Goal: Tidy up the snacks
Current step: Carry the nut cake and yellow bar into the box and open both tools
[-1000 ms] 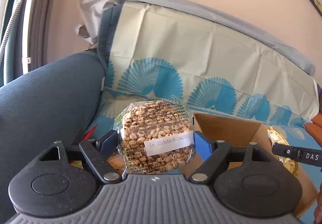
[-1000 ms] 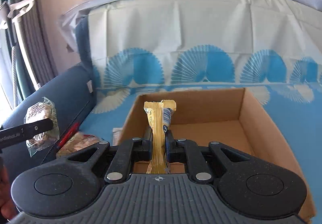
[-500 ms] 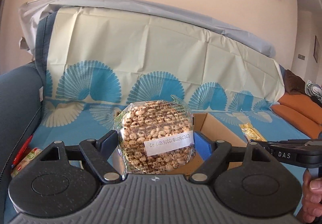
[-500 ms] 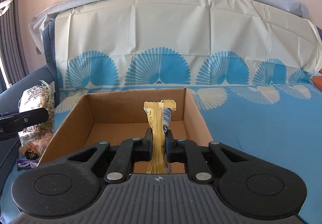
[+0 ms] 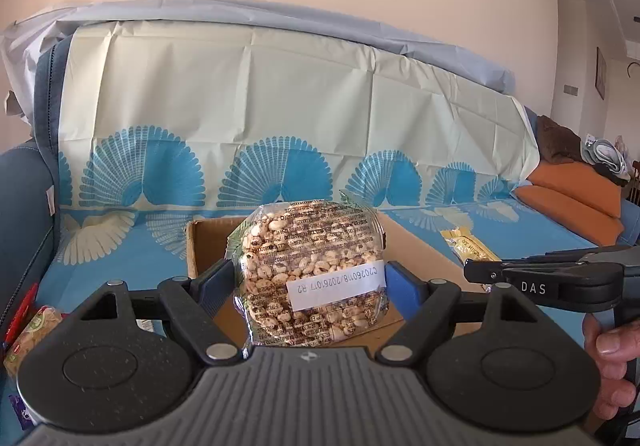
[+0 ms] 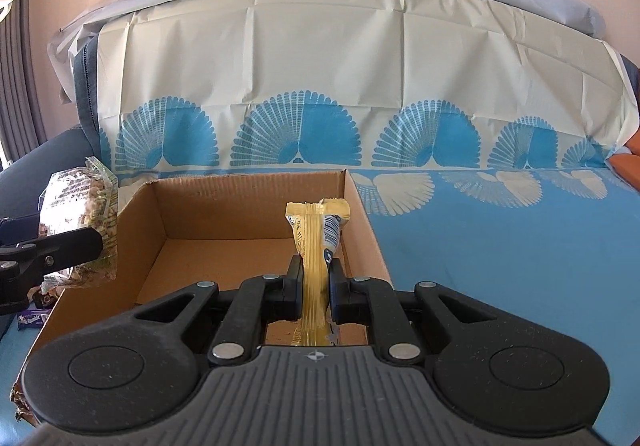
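My left gripper is shut on a clear bag of puffed cereal with a white label, held upright between the blue pads over the near edge of an open cardboard box. In the right wrist view my right gripper is shut on a thin yellow snack bar that stands up over the box, near its right wall. No snacks show on the visible part of the box floor. Each gripper shows in the other's view: the right gripper with its bar, the left gripper with its bag.
The box sits on a sofa seat covered by a blue fan-patterned sheet, backrest close behind. Loose snacks lie left of the box: a green-yellow packet and a purple wrapper. A dark armrest is at left, orange cushions far right. A hand holds the right gripper.
Both grippers have swung away from the armrest side toward the box, which now lies straight ahead of them. Both grips are unchanged.
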`<state>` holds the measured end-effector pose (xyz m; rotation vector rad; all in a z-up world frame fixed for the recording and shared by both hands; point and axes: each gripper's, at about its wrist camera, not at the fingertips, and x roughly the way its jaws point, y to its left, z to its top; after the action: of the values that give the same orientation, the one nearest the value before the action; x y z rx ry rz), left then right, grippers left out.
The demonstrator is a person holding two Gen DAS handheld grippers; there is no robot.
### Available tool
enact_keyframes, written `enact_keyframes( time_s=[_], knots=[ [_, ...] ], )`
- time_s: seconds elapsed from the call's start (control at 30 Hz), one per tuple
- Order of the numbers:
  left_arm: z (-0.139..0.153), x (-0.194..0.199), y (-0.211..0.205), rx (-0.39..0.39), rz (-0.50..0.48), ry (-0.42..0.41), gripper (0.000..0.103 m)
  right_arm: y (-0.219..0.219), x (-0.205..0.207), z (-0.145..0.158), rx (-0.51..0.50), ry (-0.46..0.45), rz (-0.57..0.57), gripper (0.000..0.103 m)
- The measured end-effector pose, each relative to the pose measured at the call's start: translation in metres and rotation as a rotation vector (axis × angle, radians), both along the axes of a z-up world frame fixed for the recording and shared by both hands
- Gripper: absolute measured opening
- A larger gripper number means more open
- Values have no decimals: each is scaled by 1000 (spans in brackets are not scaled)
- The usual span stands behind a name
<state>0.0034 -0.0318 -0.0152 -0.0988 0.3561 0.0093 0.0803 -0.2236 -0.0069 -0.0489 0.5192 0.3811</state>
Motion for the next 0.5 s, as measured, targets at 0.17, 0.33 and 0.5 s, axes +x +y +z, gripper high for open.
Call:
enact_keyframes(
  time_s=[0.17, 0.33, 0.5],
  knots=[
    [1, -2, 0, 2, -15, -3, 85, 4, 0, 0, -10, -2, 12, 12],
    [2, -3, 1, -1, -25, -7, 85, 4, 1, 0, -15, -1, 14, 12],
    [2, -3, 2, -2, -34, -10, 85, 3, 3, -1, -20, -1, 17, 12]
  ],
)
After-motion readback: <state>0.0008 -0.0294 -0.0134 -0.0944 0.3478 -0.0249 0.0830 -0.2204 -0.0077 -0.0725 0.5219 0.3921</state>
